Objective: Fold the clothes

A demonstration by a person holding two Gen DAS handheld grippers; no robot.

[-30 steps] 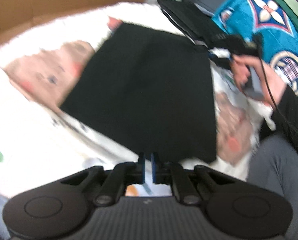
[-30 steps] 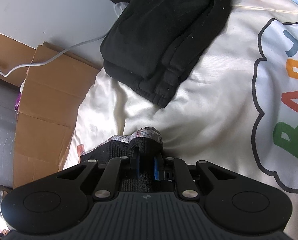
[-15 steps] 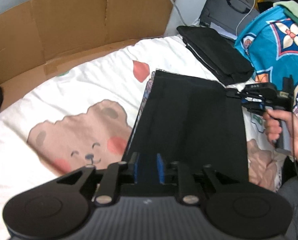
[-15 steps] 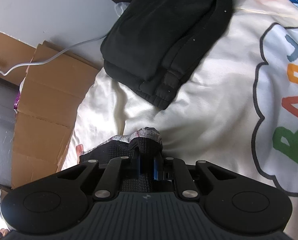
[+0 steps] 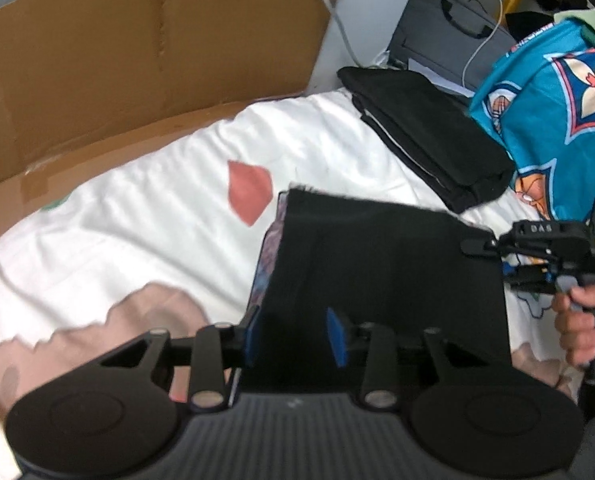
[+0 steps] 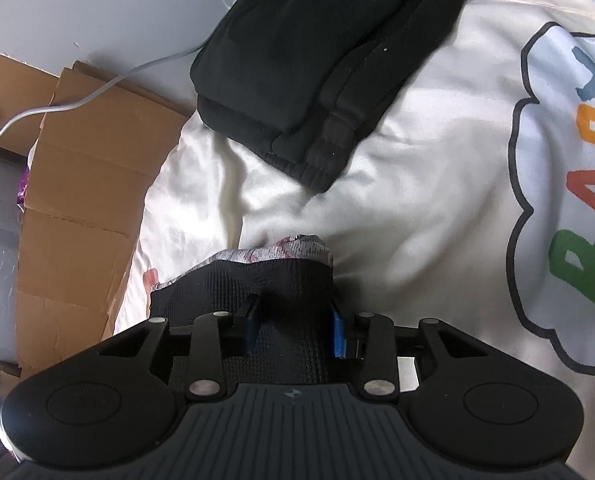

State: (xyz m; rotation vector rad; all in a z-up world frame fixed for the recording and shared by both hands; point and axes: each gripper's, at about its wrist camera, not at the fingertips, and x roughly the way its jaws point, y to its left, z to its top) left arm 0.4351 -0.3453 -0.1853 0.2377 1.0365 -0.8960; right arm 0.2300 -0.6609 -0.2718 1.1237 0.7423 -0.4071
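On the white bedspread, the folded black garment lies between the opening, unclamped jaws of both the left gripper and right gripper, cardboard box at ten o'clock.

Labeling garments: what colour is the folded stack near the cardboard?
Black; folded stack shows best in the right wrist view.

Bright, soft daylight. Glare on the sheet ahead of the jaws. Slight motion blur in left view; right sharp. Heavy fisheye bending at edges.
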